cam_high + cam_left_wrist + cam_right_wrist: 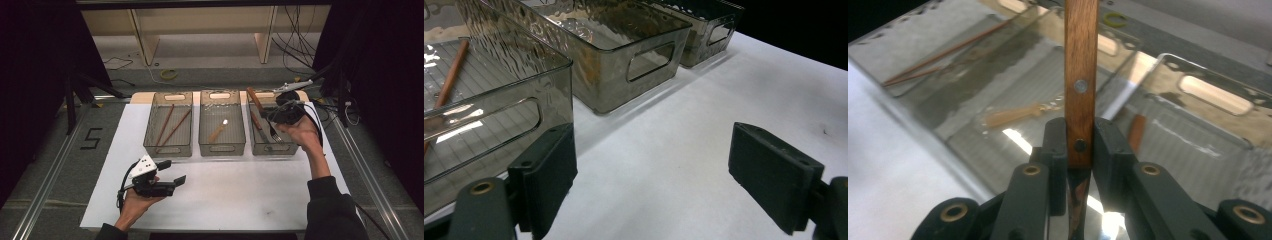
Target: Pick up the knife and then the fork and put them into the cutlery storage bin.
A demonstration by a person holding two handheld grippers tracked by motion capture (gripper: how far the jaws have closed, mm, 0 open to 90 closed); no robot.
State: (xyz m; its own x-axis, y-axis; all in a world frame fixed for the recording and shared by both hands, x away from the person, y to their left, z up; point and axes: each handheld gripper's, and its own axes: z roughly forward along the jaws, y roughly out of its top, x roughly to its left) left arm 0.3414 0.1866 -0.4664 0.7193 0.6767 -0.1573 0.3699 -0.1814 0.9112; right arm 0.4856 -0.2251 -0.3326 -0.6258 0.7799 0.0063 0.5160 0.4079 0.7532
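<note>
My right gripper (272, 114) hangs over the right bin (295, 148), shut on a wooden-handled utensil (254, 97) whose riveted handle (1080, 75) rises straight out between the pads. Its metal end runs down behind the jaws and is mostly hidden. Another brown-handled piece (1136, 131) and a fork (274, 136) lie in that bin. At the table's near left my left gripper (170, 172) sits low over the white mat, open with nothing between its pads (774, 175). Its view looks along the bins' front walls.
Three clear bins stand in a row at the back of the mat (225, 195). The left bin (168, 148) holds two chopsticks (170, 125). A wooden-handled spoon (218, 131) lies in the middle bin (222, 149). Cables lie on the floor beyond the table.
</note>
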